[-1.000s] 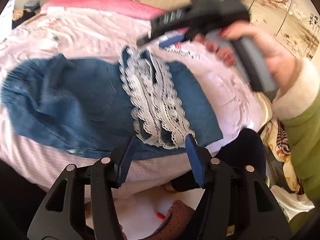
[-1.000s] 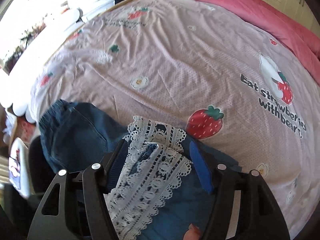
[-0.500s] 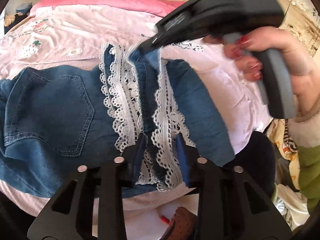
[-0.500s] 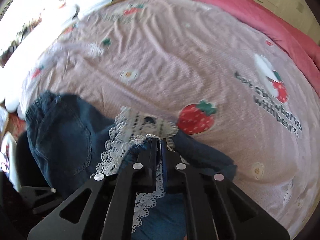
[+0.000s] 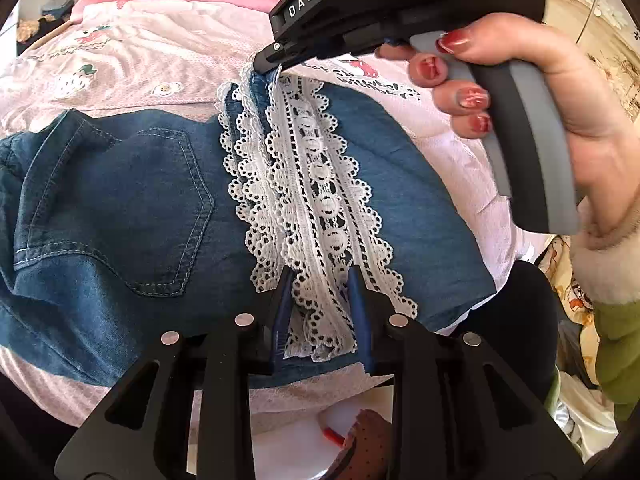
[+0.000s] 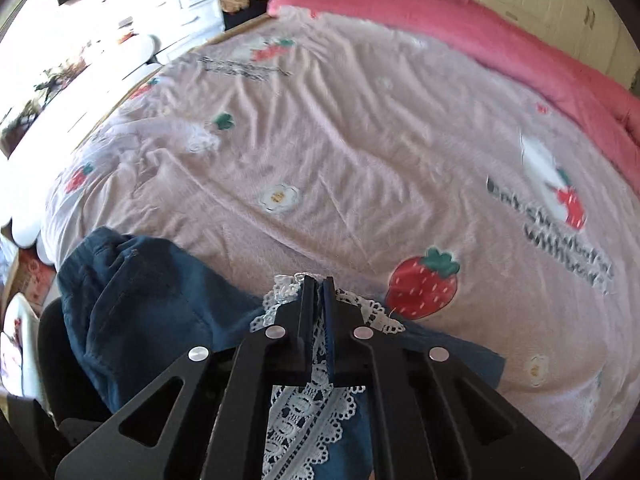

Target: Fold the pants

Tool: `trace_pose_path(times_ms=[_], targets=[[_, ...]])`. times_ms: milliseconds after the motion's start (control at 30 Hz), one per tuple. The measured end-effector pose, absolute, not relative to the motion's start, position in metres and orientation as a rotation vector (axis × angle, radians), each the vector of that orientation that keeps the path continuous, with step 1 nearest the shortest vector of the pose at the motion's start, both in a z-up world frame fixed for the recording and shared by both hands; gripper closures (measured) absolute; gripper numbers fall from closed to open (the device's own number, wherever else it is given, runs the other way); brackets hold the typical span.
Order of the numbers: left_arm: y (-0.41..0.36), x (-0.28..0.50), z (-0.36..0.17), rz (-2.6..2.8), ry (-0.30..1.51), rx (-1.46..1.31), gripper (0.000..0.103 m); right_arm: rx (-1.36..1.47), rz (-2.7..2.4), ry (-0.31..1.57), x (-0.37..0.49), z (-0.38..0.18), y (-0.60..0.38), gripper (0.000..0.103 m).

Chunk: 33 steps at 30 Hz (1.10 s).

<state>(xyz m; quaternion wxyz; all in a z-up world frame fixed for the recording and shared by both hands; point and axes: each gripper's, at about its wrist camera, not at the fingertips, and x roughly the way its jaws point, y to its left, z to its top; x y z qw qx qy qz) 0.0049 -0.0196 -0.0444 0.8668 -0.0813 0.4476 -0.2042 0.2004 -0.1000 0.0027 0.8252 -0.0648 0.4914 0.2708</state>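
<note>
Blue denim pants [image 5: 120,208] with white scalloped lace trim [image 5: 316,204] at the leg hems lie spread across a bed covered by a pale pink sheet printed with strawberries [image 6: 360,152], close to the bed's near edge, with a pink quilt [image 6: 480,36] along the far side. Gripped by a hand with red-painted nails [image 5: 532,92], the right claw [image 6: 319,286] is pressed together, pinching the far end of the lace hem. At the near end, the left claw [image 5: 320,280] has narrowed onto the lace band, its blue pads [image 5: 285,300] against both sides of the bunched trim.
</note>
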Motion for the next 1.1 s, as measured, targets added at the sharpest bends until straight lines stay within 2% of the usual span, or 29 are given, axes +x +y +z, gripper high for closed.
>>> trace_pose_path(times_ms=[100,133,167,300,433,567,833,967,1100], targets=[[-0.02,0.004,-0.044,-0.433,0.937,-0.165,0.083,-0.058,0.583,1.005,0.2,0.018,-0.123,0.08],[-0.02,0.003,-0.045,-0.435,0.938,-0.165,0.083,-0.047,0.589,0.991,0.198,0.023,-0.128,0.07],[-0.019,0.002,-0.045,-0.435,0.937,-0.163,0.083,-0.044,0.584,0.974,0.195,0.029,-0.134,0.066],[-0.019,0.0,-0.045,-0.434,0.937,-0.16,0.083,-0.067,0.601,0.957,0.179,0.039,-0.151,0.066],[-0.024,-0.001,-0.044,-0.425,0.939,-0.143,0.083,-0.128,0.673,1.027,0.165,0.026,-0.141,0.066],[-0.031,-0.003,-0.044,-0.411,0.94,-0.118,0.083,-0.195,0.699,1.103,0.161,0.0,-0.118,0.056],[-0.03,0.0,-0.045,-0.408,0.938,-0.124,0.083,-0.19,0.642,1.207,0.184,-0.041,-0.1,0.05],[-0.028,0.001,-0.046,-0.411,0.939,-0.131,0.083,-0.188,0.655,1.228,0.188,-0.046,-0.093,0.037],[-0.028,-0.002,-0.045,-0.413,0.939,-0.13,0.083,-0.202,0.676,1.192,0.183,-0.032,-0.091,0.035]])
